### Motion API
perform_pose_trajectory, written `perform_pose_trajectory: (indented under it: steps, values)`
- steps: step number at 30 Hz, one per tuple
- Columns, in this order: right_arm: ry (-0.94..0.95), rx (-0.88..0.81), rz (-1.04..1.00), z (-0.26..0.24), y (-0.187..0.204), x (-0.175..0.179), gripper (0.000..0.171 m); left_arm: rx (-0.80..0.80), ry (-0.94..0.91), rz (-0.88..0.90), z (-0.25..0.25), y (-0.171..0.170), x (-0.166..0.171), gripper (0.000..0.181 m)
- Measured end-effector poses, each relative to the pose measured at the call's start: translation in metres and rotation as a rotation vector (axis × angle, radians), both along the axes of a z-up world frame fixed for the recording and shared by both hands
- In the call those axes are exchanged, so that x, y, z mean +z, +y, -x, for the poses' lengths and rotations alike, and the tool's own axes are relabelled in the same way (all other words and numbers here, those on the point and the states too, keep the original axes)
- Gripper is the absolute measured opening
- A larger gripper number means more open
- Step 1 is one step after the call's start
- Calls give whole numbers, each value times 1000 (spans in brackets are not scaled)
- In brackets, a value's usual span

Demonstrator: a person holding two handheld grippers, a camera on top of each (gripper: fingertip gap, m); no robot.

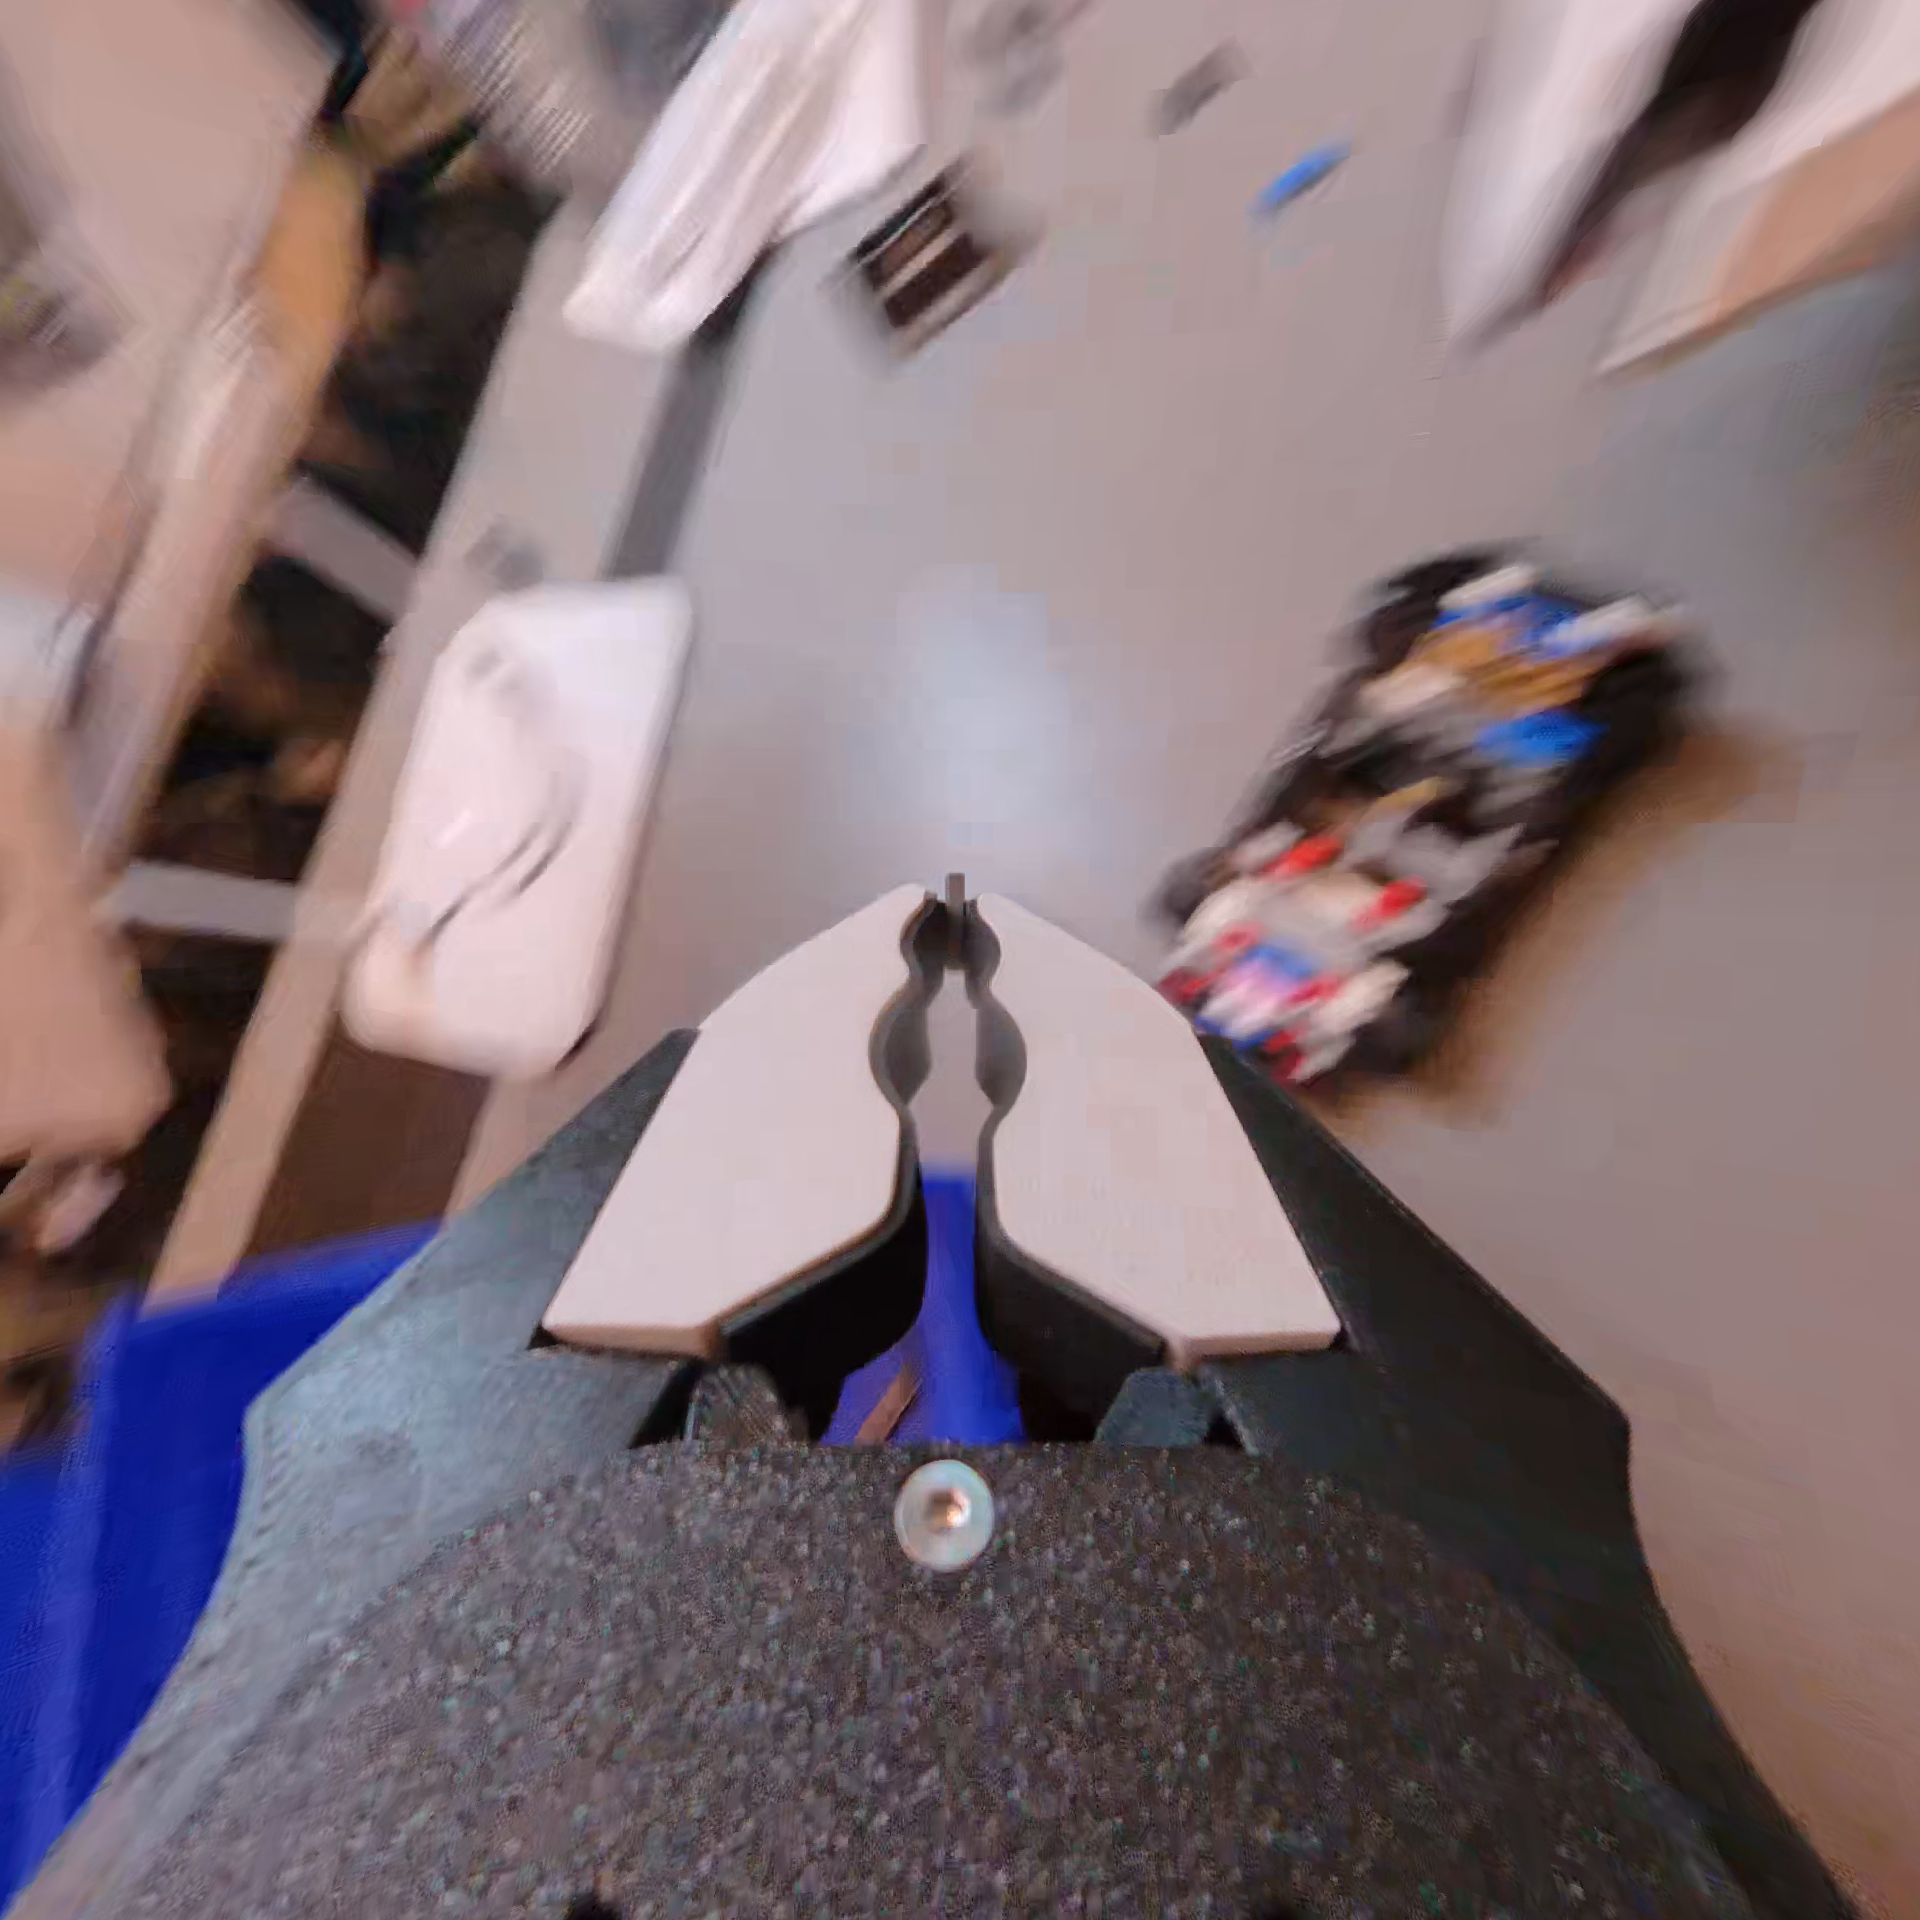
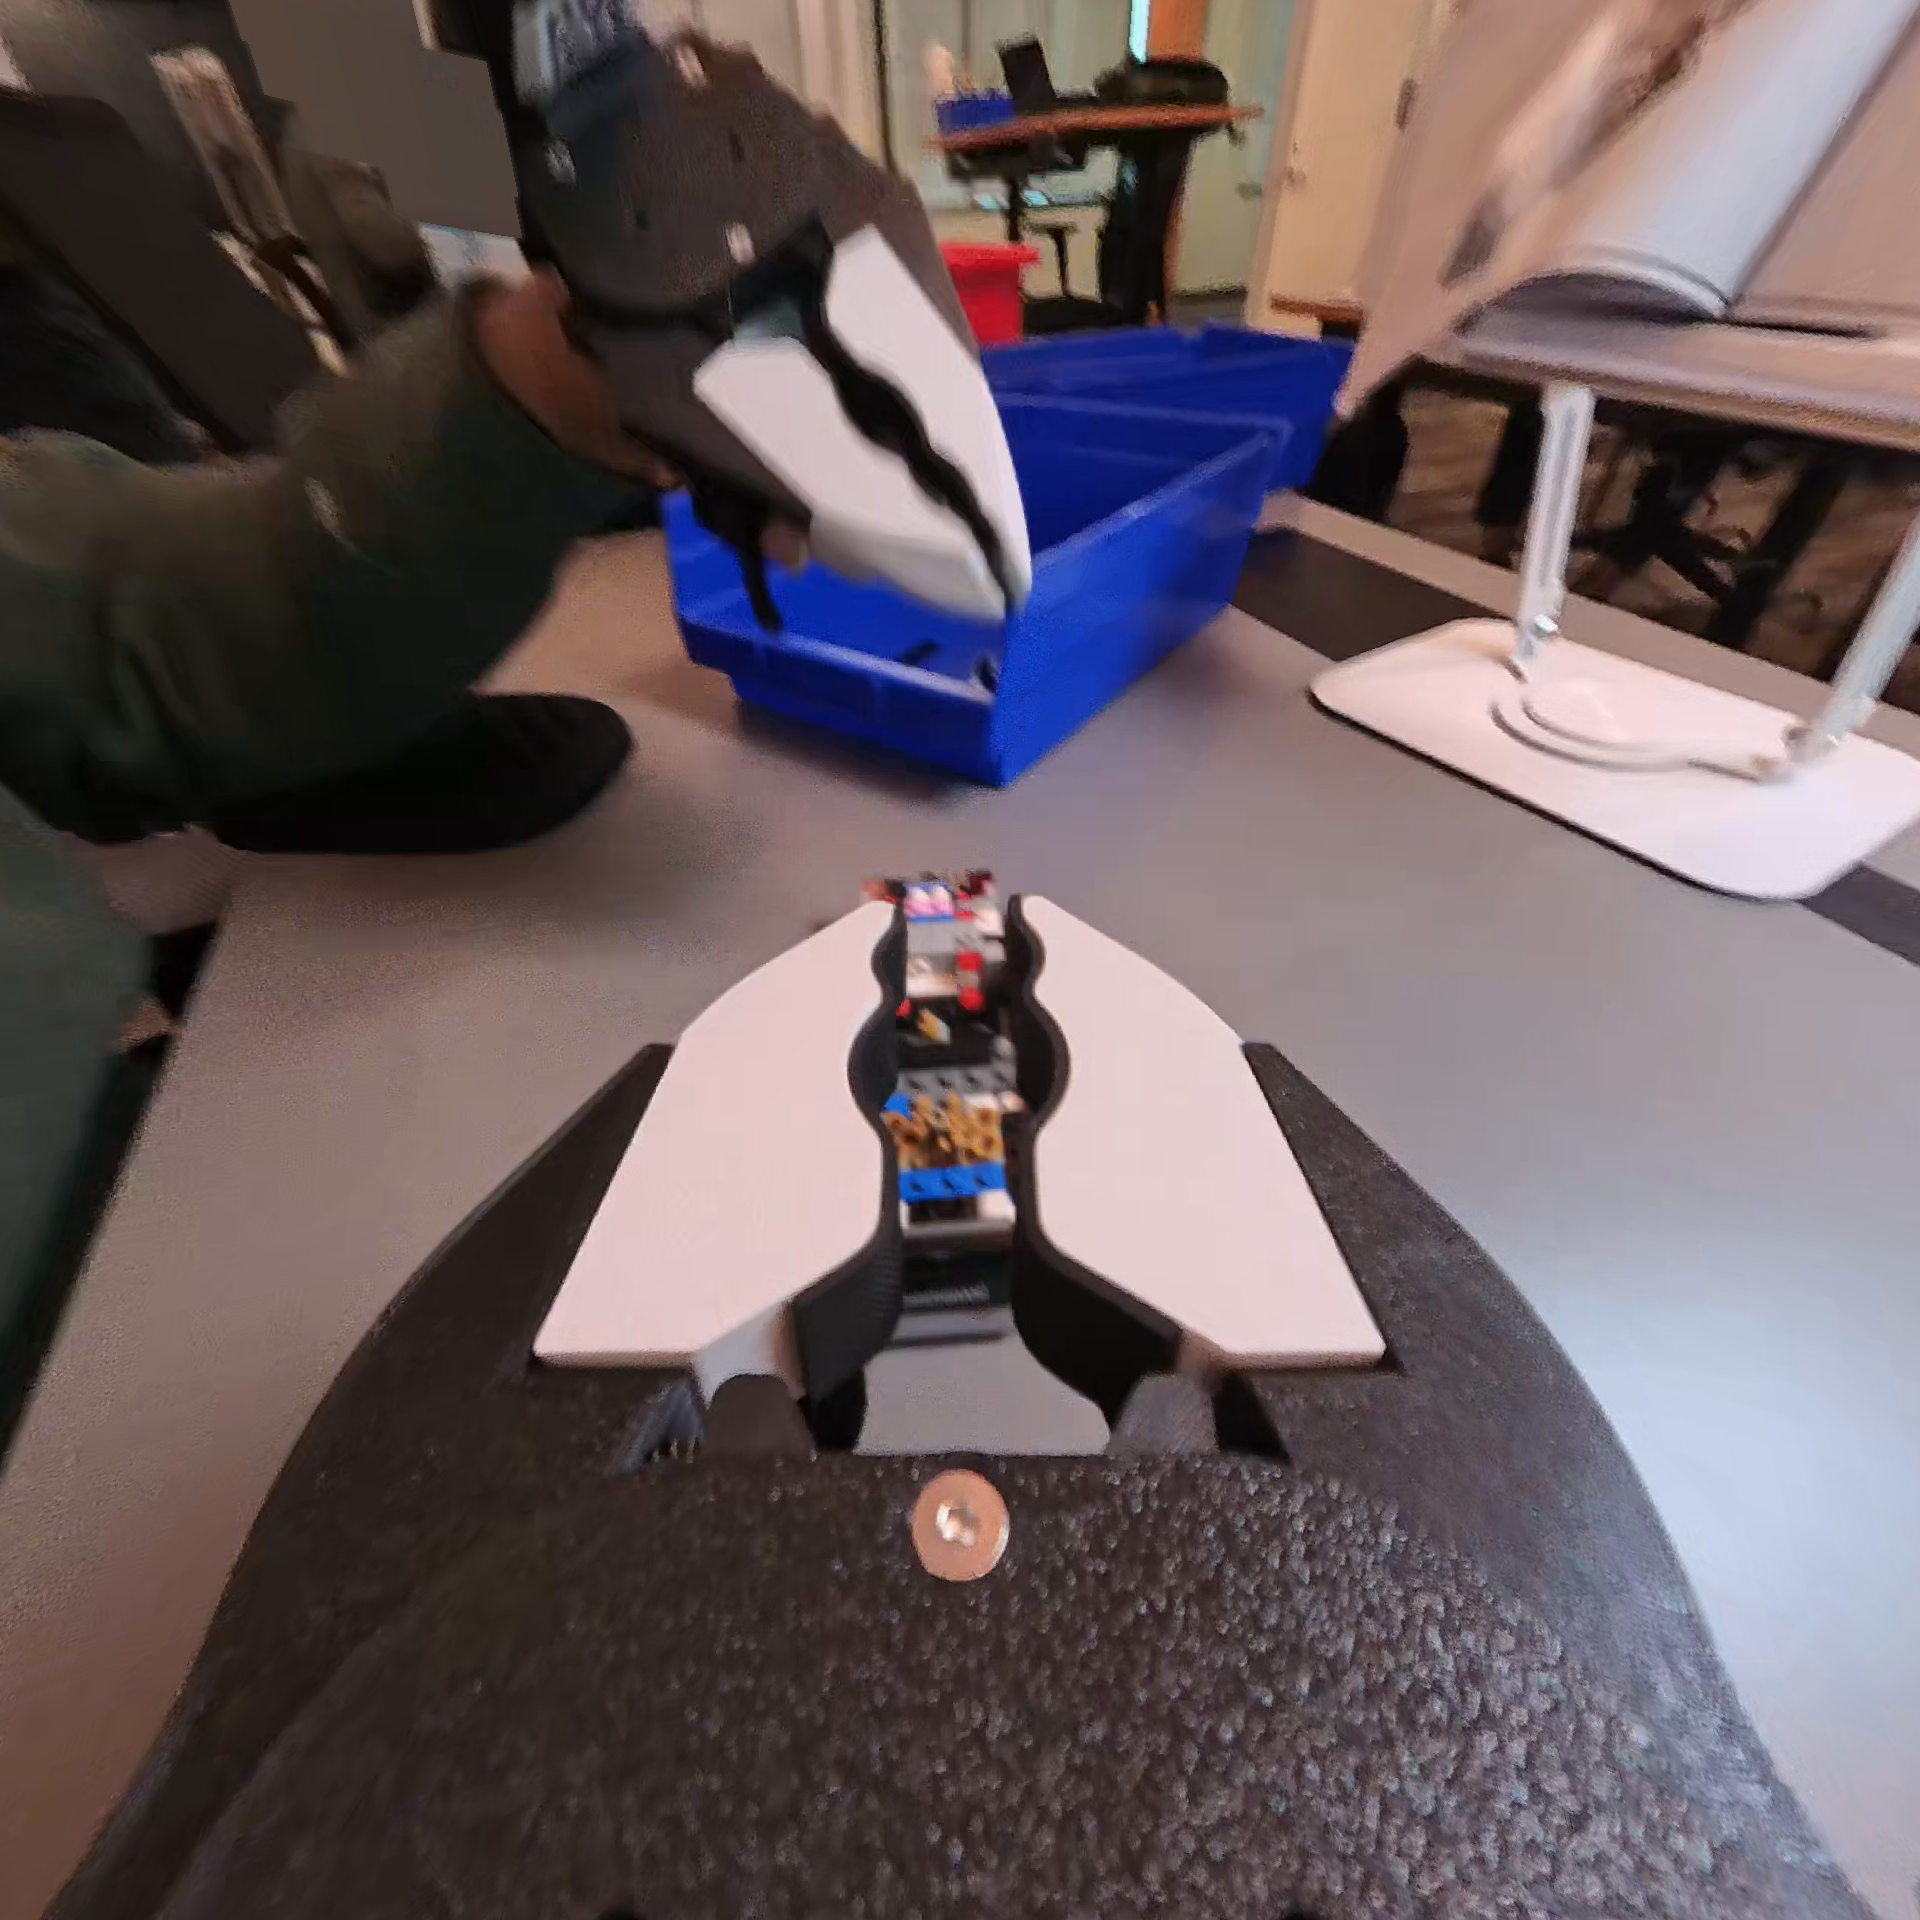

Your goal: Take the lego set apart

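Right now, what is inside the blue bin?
Little shows. In the right wrist view the blue bin stands behind the lego set; its wall and the left gripper hide the inside.

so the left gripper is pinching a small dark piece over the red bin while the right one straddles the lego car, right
Not quite: the bin is blue, as the right wrist view shows. The rest holds: the left gripper pinches a small dark piece at its tips, and the right gripper straddles the lego car.

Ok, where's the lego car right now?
In the right wrist view, the lego car sits on the grey table between the right gripper's fingers, nearer than the blue bin.
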State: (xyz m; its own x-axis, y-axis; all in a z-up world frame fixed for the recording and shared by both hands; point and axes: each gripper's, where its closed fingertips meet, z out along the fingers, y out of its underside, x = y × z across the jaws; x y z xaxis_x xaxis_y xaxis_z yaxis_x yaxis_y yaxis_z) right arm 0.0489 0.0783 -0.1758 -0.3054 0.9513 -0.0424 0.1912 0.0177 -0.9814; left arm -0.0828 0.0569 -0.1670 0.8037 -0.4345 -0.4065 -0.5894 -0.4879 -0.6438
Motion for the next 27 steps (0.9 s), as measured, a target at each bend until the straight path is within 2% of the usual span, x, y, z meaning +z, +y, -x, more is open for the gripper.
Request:
perform_pose_trajectory:
  steps: [2, 4, 8, 12, 15, 17, 19, 23, 27]
  values:
    - [-71, -25, -13, 2, 6, -16, 18, 190, 22, 99, 57, -16, -13, 3]
    - [-141, -37, -28, 7, 9, -30, 17, 284, -42, 209, 87, -35, -34, 4]
    - [-291, -33, -93, 21, 18, -51, 15, 329, -124, 290, 107, -49, -56, 7]
    - [-433, 60, -85, 30, 12, -67, 15, 330, -148, 306, 111, -55, -54, 26]
    - [-460, 79, -81, 36, 11, -72, 15, 327, -188, 306, 112, -59, -54, 44]
    - [-440, 76, -59, 38, 11, -70, 15, 321, -196, 268, 114, -58, -50, 48]
    - [-412, 71, -22, 37, 12, -65, 14, 242, -241, 171, 100, -50, -34, 48]
    - [-379, 80, -8, 29, 14, -60, 13, -124, -447, 39, 2, -41, -3, 39]
    - [-357, 57, -18, 24, 20, -62, 11, -292, -304, 83, -63, -26, -49, 59]
